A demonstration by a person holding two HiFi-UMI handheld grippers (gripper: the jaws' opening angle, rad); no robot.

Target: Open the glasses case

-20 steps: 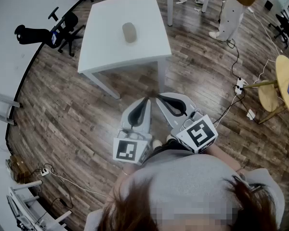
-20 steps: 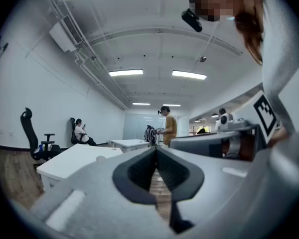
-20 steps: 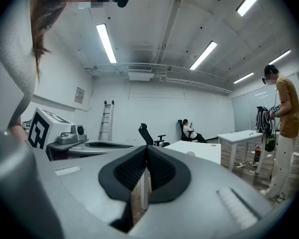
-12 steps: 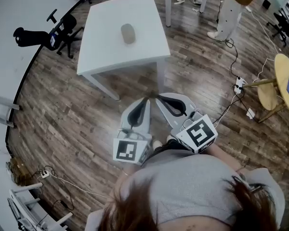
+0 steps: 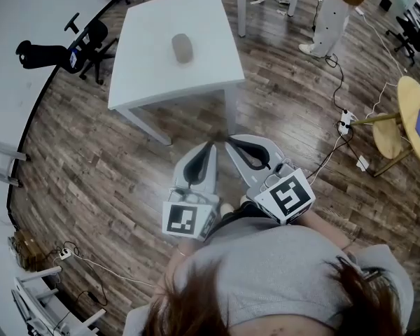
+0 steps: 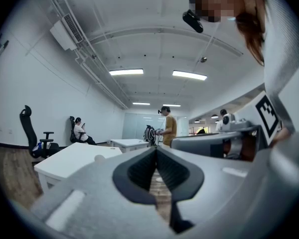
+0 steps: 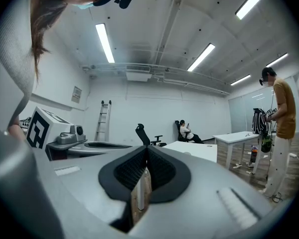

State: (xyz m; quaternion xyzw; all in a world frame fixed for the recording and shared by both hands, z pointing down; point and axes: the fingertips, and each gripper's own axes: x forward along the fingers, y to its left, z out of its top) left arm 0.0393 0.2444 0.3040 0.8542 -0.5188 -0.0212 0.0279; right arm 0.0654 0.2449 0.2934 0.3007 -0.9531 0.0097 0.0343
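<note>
Left gripper [image 5: 211, 145] and right gripper [image 5: 229, 141] both closed, empty.
The 2 sit side by side, level, tips near each other, above the floor [image 5: 91, 159]. Case [image 5: 183, 48] lies on table [image 5: 203, 26], well ahead of both tips, slightly to their left, untouched.

glasses case [image 5: 182, 48] lies on white table [image 5: 148, 65], untouched.

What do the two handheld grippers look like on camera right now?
Both the left gripper and the right gripper have pale grey, teardrop-shaped plastic jaws lined with black ribbed pads. Each carries a white cube printed with black square markers: the left cube and the right cube. The person wears a grey top.
</note>
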